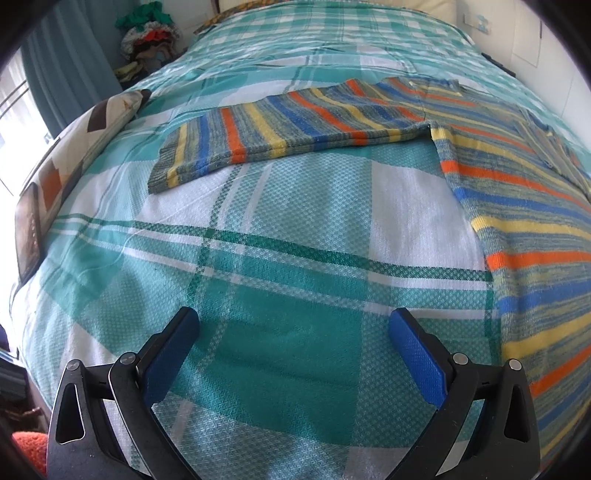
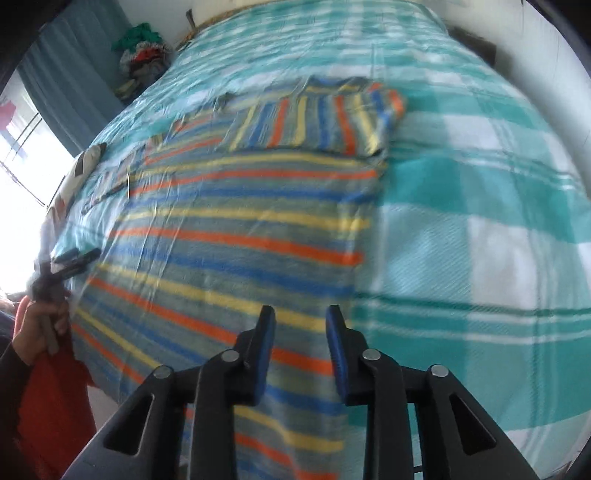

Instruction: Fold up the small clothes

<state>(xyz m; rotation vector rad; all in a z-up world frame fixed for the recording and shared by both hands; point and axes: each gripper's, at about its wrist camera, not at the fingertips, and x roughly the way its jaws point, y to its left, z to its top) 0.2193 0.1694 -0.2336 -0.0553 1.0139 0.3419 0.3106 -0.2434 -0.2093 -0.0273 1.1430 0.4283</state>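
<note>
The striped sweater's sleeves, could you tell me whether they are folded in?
One is: striped sweater has one sleeve folded across its chest; the other sleeve lies outstretched.

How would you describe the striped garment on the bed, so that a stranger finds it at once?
Look at the bed with the teal and white checked cover. On it lies a knitted sweater, spread flat, one sleeve folded across its body. Its orange, blue and yellow stripes set it apart from the brown-patterned pillow at the bed's edge.

Right wrist view is motion-blurred. Striped sweater (image 1: 524, 206) runs off the left wrist view's right edge; its lower hem is hidden behind the right gripper (image 2: 301, 314). Clothes pile (image 1: 151, 33) is too small to identify.
</note>
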